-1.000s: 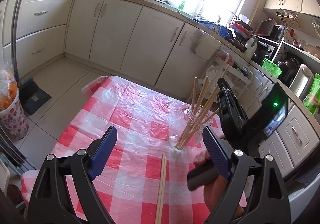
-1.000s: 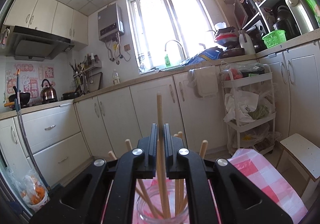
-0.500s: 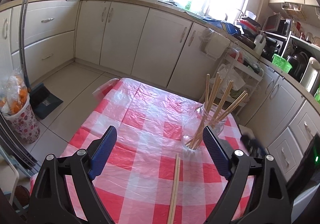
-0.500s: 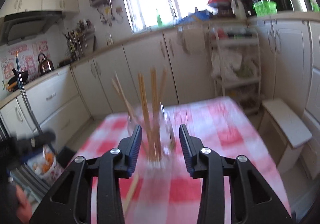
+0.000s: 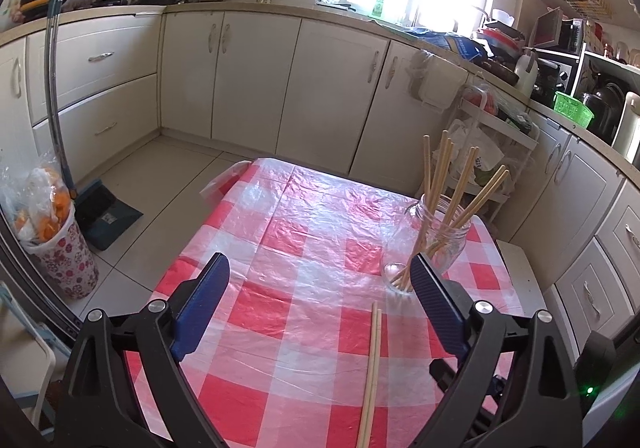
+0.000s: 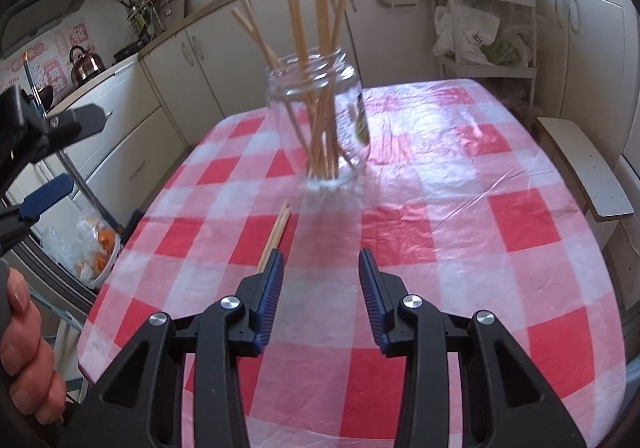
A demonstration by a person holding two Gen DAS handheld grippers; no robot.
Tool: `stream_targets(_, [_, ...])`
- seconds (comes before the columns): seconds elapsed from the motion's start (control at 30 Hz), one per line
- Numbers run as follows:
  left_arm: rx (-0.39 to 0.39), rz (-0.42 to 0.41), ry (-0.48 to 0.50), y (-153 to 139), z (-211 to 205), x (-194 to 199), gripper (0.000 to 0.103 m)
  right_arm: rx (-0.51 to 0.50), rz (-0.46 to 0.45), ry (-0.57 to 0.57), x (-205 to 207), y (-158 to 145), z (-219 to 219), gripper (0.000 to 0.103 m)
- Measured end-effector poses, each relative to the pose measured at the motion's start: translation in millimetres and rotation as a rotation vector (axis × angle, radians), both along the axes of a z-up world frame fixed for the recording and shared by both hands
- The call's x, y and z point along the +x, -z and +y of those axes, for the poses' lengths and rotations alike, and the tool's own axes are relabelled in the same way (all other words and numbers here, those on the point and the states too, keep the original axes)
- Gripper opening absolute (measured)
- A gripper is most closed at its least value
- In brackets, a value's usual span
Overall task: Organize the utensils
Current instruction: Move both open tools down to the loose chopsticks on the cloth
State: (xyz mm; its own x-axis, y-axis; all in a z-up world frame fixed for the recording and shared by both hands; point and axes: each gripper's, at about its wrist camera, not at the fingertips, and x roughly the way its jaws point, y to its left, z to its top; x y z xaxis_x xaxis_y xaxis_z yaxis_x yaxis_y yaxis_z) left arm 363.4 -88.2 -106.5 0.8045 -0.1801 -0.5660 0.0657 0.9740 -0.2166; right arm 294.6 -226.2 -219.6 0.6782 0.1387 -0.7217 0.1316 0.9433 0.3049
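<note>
A clear glass jar (image 5: 440, 244) (image 6: 320, 120) holding several wooden chopsticks stands on the red-and-white checked table (image 5: 304, 272) (image 6: 440, 216). A pair of loose chopsticks (image 5: 370, 372) (image 6: 276, 234) lies flat on the cloth in front of the jar. My left gripper (image 5: 320, 288) hovers wide open over the table, nothing between its fingers. My right gripper (image 6: 320, 268) is open and empty, low over the cloth just short of the jar, its left fingertip next to the loose pair's near end.
A white stool (image 6: 580, 164) stands at the table's right edge. White kitchen cabinets (image 5: 256, 76) line the far wall. A flowered bin (image 5: 60, 248) and a dustpan (image 5: 104, 216) sit on the floor at the left. A wire rack (image 5: 492, 152) with bags stands behind the jar.
My right gripper let go of the chopstick it held in the jar, opened, and drew back and down toward the cloth. The left gripper stayed in place, tilting slightly.
</note>
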Motion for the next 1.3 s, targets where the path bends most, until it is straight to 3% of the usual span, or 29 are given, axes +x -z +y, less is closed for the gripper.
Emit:
stream_targets(0.27, [-0.034, 0.050, -0.031, 10.9, 13.6, 11.3, 0.089, -0.027, 0.068, -0.094, 13.6, 10.7, 31.8, 0.035])
stream_targets(0.67, [-0.046, 0.097, -0.053, 25.9, 21.8, 22.7, 0.089, -0.107, 0.149, -0.129, 26.6, 22.6, 46.9, 0.034])
stream_targets(0.87, [-0.039, 0.107, -0.051, 27.4, 20.6, 24.6, 0.089, -0.140, 0.182, -0.130, 25.9, 19.1, 30.1, 0.011])
stream_targets(0.93, [-0.036, 0.115, -0.045, 29.4, 20.2, 26.0, 0.089, -0.145, 0.193, -0.118, 22.8, 19.4, 16.4, 0.011])
stream_targets(1.1, [-0.015, 0.198, 0.056, 44.9, -0.3, 36.3, 0.089, -0.147, 0.221, -0.103, 16.9, 17.5, -17.0, 0.010])
stream_targets(1.3, [0.139, 0.258, 0.206, 64.9, -53.8, 50.2, 0.089, -0.026, 0.226, -0.078, 16.5, 21.1, -47.1, 0.010])
